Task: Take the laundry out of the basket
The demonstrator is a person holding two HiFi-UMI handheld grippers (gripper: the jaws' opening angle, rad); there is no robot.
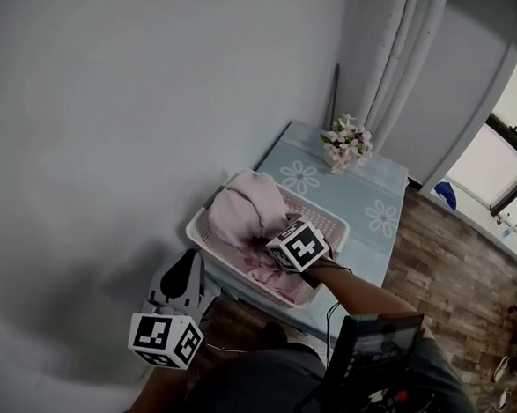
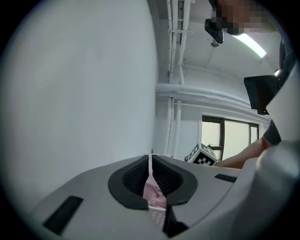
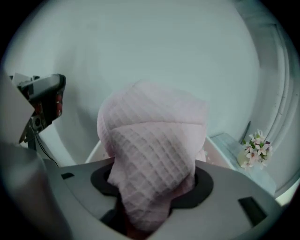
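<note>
The wall (image 1: 116, 103) runs close along the left of the basket (image 1: 328, 219), so you have little room on that side, where your left gripper (image 2: 151, 178) hangs off the near edge of the surface (image 1: 365, 195). A tall heap of pink cloth (image 1: 245, 211) fills the basket's left half, bulking right against your right gripper (image 3: 150, 187). Past the basket the surface is bare up to the flowers (image 1: 347, 144) at its far end.
</note>
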